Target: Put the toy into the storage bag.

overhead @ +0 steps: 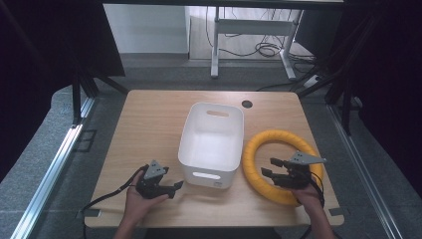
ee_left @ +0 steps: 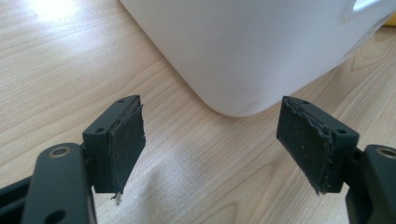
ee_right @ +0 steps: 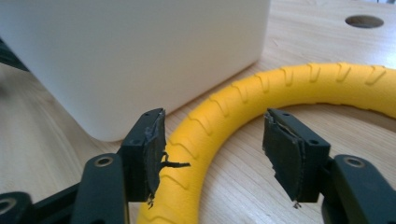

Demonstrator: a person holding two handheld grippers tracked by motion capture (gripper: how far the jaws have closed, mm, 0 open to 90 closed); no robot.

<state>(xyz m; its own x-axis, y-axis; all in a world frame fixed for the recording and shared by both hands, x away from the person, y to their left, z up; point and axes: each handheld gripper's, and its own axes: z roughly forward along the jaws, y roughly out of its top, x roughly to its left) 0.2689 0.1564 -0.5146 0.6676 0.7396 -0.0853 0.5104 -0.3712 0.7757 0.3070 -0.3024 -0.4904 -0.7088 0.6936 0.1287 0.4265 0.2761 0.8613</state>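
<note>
Grey carpeted room, dark curtains either side, white desk frame and loose cables at the far wall. Wooden table [overhead: 149, 129] in the middle, cable hole near its far edge.

White bin [overhead: 213, 144] at table centre, upright, empty, handle cut-outs in the near and far walls. Yellow foam ring [overhead: 281, 164] flat on the wood just right of the bin, near its right wall; touching or not, cannot tell. Ribbed tread marks along the ring's top.

Right gripper [overhead: 268, 172] over the near-left arc of the ring, jaws wide apart, nothing held. In the right gripper view, the ring [ee_right: 196, 140] between the pads, left pad close against the foam, right pad over bare wood inside the hole.

Left gripper [overhead: 175, 188] low at the bin's near-left corner, jaws also wide apart, empty; bin corner [ee_left: 243, 56] just ahead of the pads.

Judgement: approach step, ring not yet grasped. Next move likely: lower slightly, close across the foam tube, lift, carry left over the bin rim. Ring looks wider than the bin opening, so tilt probably needed; left gripper well placed to steady the bin.
</note>
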